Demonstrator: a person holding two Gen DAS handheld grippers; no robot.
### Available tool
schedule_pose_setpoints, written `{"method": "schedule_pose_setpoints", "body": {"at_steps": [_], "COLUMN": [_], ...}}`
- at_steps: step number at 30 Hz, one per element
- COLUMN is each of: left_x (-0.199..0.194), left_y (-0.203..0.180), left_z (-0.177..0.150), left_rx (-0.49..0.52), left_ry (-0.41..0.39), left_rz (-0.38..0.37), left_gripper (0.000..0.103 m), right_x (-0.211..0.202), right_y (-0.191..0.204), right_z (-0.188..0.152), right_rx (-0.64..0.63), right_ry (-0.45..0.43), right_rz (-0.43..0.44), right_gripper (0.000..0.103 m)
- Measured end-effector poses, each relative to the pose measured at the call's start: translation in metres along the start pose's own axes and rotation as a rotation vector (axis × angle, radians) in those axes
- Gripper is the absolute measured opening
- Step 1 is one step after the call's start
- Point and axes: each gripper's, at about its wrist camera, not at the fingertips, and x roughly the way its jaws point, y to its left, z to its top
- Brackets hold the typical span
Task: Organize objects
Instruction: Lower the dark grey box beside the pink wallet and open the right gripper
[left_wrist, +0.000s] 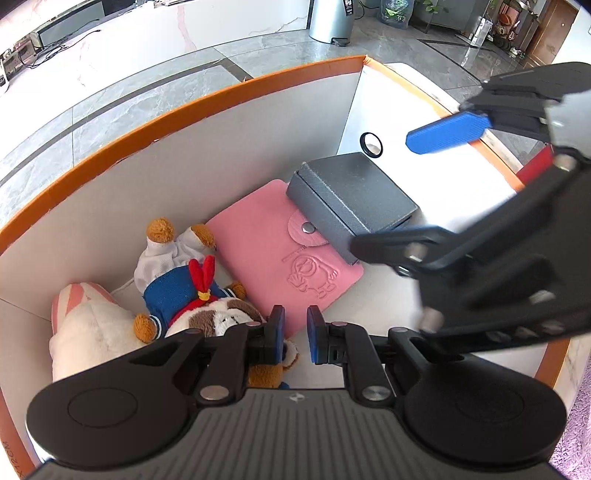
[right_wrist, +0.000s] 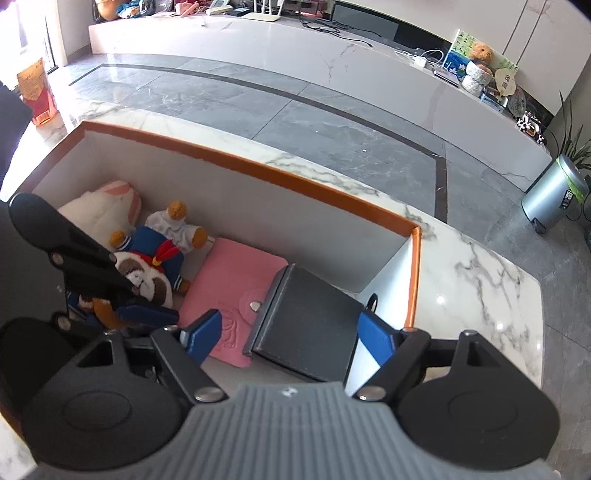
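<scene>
An orange-rimmed box (left_wrist: 207, 99) with white walls holds a dark grey case (left_wrist: 351, 195), a pink snap wallet (left_wrist: 280, 251), a sailor-suit plush dog (left_wrist: 192, 295) and a white-pink plush (left_wrist: 85, 332). The grey case lies partly on the wallet. My left gripper (left_wrist: 295, 332) hovers low over the wallet's near edge, pads nearly together with a small gap, holding nothing. My right gripper (right_wrist: 291, 332) is open wide, its pads on either side of the grey case (right_wrist: 306, 321), above it. The right gripper also shows in the left wrist view (left_wrist: 454, 184).
The box (right_wrist: 258, 166) sits on a white marble table (right_wrist: 480, 277). A round black-rimmed hole (left_wrist: 371, 144) is in the box's right wall. A grey tiled floor, a steel bin (right_wrist: 554, 199) and a long marble counter (right_wrist: 332, 55) lie beyond.
</scene>
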Motion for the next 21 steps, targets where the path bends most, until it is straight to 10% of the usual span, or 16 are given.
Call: {"method": "schedule_pose_setpoints", "body": {"at_steps": [12,21], "left_x": [0.013,0.018], "left_y": [-0.002,0.001], "left_z": [0.012,0.015], "left_rx": [0.002,-0.015], "left_ry": [0.005,0.010], "left_rz": [0.023,0.052], "left_gripper": [0.014,0.005], "right_x": [-0.011,0.003], "right_y": [0.016,0.018], "right_z": [-0.029,-0.027], "right_rx": [-0.316,-0.344], "right_ry": [0.086,0.024], "right_rz": [-0.043,-0.158], "right_gripper": [0.029,0.015]}}
